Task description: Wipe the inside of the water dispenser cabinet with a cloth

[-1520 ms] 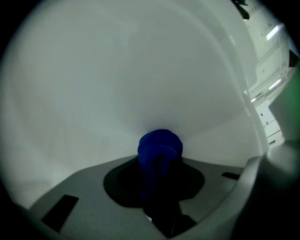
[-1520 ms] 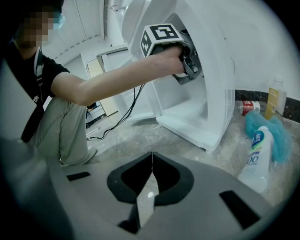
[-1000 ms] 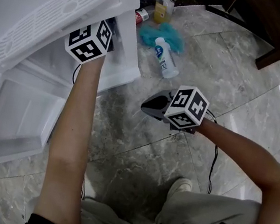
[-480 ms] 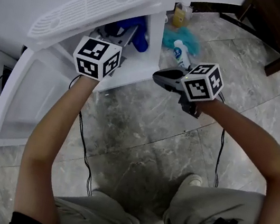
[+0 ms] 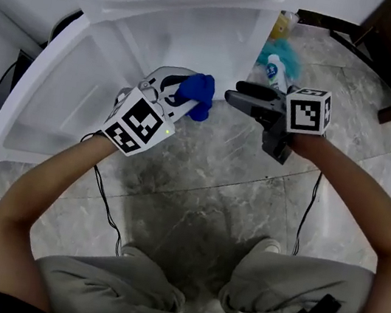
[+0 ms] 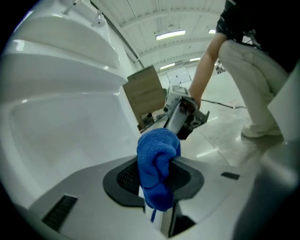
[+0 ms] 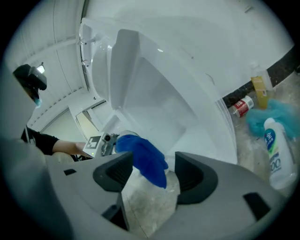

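With the cloth (image 5: pixel 198 94) pinched in the left gripper (image 5: pixel 180 97) and the right gripper's (image 5: pixel 241 95) just-opened jaws spread loosely about it, a snag on the cabinet (image 5: pixel 201 40) might have tugged it free.

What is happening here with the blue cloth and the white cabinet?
A person holds a gripper in each hand before the open water dispenser cabinet. The left gripper is shut on a blue cloth, just in front of the cabinet. The right gripper faces it; its jaws have just opened, and the cloth lies in line with their gap but is not pressed. No wiping is under way at this moment.
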